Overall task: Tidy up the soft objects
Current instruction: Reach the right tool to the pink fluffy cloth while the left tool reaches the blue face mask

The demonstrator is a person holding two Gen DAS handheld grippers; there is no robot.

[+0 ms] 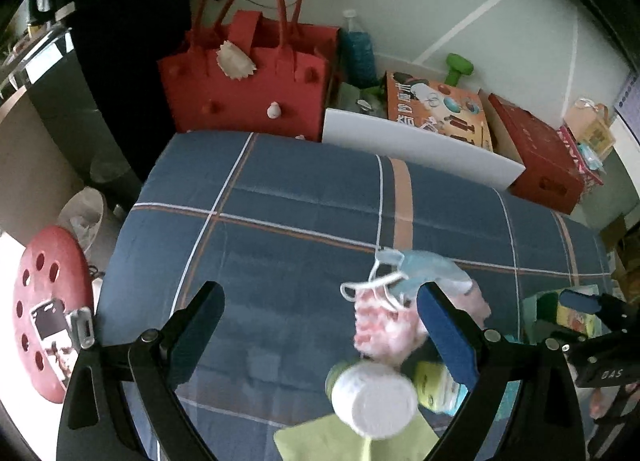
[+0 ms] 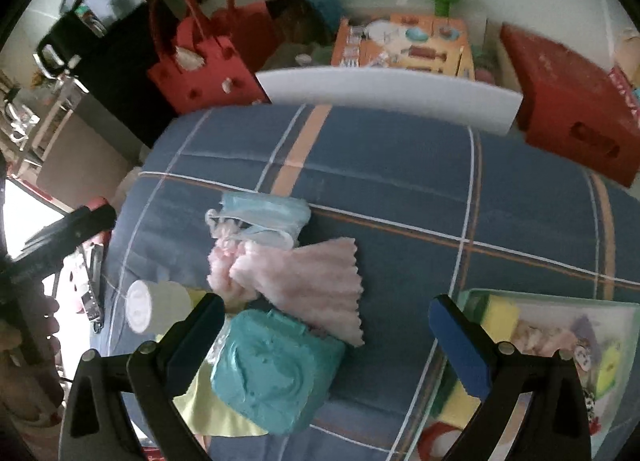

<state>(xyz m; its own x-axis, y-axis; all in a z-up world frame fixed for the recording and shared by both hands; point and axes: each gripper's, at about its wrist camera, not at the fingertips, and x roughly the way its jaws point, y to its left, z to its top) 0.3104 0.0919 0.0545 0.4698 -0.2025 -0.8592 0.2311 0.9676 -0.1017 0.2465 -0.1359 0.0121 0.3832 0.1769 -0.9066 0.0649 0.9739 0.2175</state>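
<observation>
A blue plaid cloth (image 2: 400, 181) is covering the work surface, with a red felt tote (image 1: 248, 77), a white board (image 1: 420, 149) and a red carton (image 2: 568, 101) crowding its far edge from 11 to 2 o'clock. The left gripper (image 1: 320, 325) is hovering wide open above the cloth, gripping nothing, its blue-padded finger overlapping the pink fuzzy cloth (image 2: 304, 281) and light-blue face mask (image 2: 264, 217) heaped at 2 o'clock. The right gripper (image 2: 324, 337) is likewise spread wide and empty over a teal wipes pack (image 2: 276, 377), a white-capped bottle (image 2: 156, 305) at its 9 o'clock and a clear bin (image 2: 556, 301) of soft items at 3 o'clock.
</observation>
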